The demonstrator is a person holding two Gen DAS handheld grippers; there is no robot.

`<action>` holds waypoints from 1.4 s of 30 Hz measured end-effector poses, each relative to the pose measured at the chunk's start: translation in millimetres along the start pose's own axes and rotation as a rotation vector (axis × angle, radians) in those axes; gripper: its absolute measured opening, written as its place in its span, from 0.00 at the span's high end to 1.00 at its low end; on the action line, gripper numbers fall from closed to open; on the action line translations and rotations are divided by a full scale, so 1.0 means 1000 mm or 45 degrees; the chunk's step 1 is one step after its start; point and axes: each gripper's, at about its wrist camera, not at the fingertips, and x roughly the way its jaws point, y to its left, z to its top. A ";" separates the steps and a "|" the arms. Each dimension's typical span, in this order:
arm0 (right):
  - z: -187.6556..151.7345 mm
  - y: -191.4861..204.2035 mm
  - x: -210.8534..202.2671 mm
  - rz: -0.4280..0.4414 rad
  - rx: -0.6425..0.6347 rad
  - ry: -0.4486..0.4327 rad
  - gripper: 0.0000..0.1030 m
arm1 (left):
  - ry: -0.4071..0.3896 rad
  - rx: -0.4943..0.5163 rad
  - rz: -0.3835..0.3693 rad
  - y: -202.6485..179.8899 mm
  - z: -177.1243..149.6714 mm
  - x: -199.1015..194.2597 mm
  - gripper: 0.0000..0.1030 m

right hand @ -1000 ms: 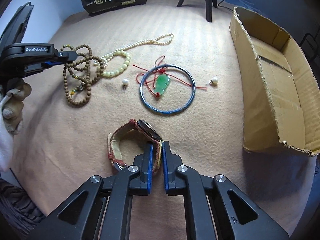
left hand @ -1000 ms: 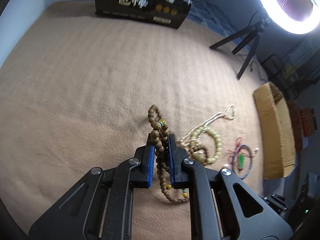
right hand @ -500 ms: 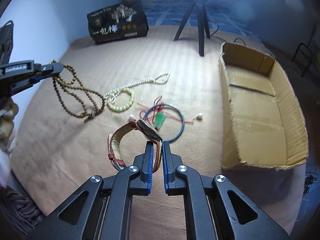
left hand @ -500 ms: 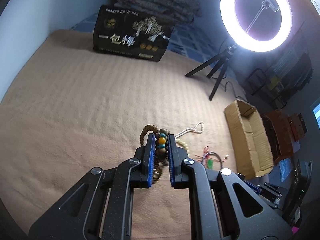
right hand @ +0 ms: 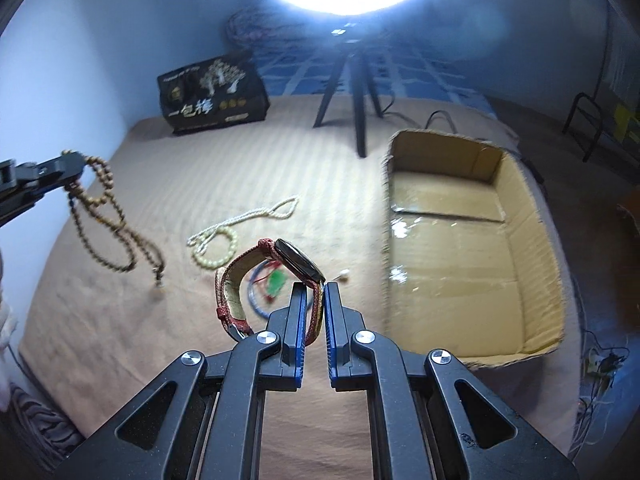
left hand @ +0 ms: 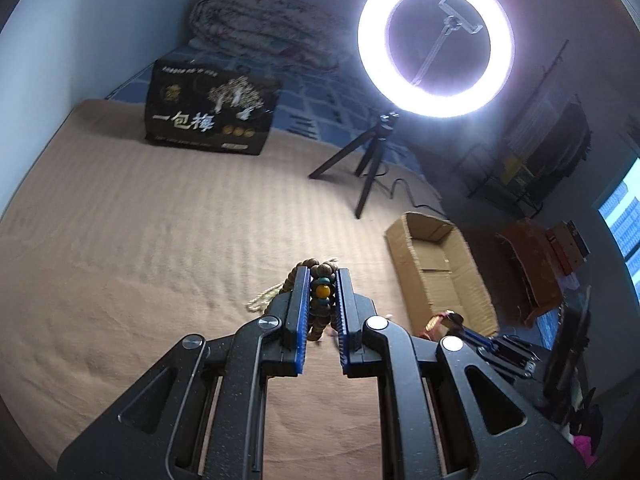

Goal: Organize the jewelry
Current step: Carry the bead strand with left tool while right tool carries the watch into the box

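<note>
Left gripper: my left gripper is clamped on the brown wooden bead strand, with an amber bead and teal spacers pinched between the blue pads.
Bead strand: from my right camera I see it dangling in long loops from that gripper's tip at the left edge, its lower end hanging just over the tan ribbed blanket; I cannot tell whether it touches.
Right gripper: my right gripper is closed on the strap of the wristwatch with a dark round face and red woven band, held clear above the blanket, the band looping out to the left.
Lying on the blanket: a white pearl necklace and a pale green bead bracelet touching it; behind the watch, a blue bangle with a green pendant, blurred.
Box: the open brown cardboard box sits to the right of my right gripper, nothing inside that I can see.
Background: a lit ring light on a black tripod and a black printed carton.
</note>
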 end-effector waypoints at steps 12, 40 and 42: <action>0.014 -0.059 -0.022 -0.105 0.152 -0.084 0.93 | -0.052 0.096 -0.137 -0.064 0.023 -0.012 0.90; 0.002 -0.139 -0.005 -0.247 0.360 0.014 0.93 | 0.077 0.238 -0.343 -0.198 0.047 0.112 0.90; 0.001 -0.142 -0.004 -0.249 0.372 0.024 0.93 | 0.092 0.250 -0.341 -0.202 0.045 0.123 0.90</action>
